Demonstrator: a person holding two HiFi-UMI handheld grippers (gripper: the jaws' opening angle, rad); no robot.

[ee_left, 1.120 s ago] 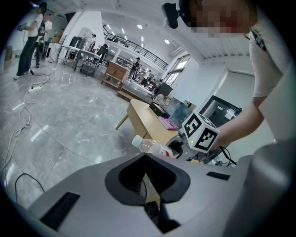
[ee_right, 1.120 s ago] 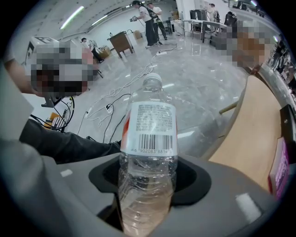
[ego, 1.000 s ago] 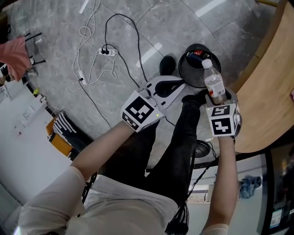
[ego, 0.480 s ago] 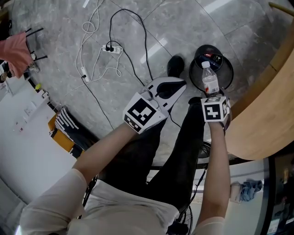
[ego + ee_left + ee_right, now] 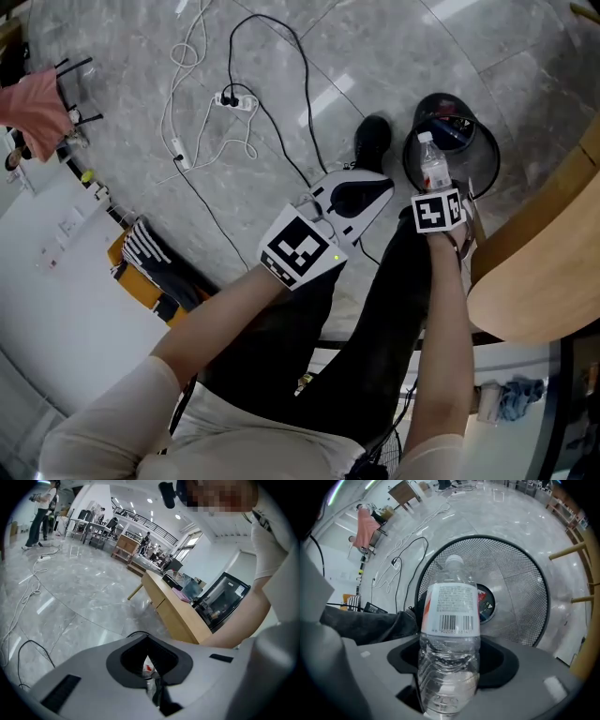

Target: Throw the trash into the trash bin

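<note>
bottle over trash bin
right gripper fingers just easing open, seemingly touching the bottle; left gripper fingers closed.

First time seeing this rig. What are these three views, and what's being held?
No robot: a person holds a hand-held gripper in each hand. The head view looks steeply down from the person's head. The other two views come from a camera riding on each one, looking along its jaws. The right hand-held gripper has a clear plastic bottle between its jaws, cap toward the black mesh trash bin below; those jaws have just been opening. The left hand-held gripper has its jaws nearly together; something pale shows in the slit, too small to identify. On the grey floor lie cables and a power strip; a wooden table stands at the right.
</note>
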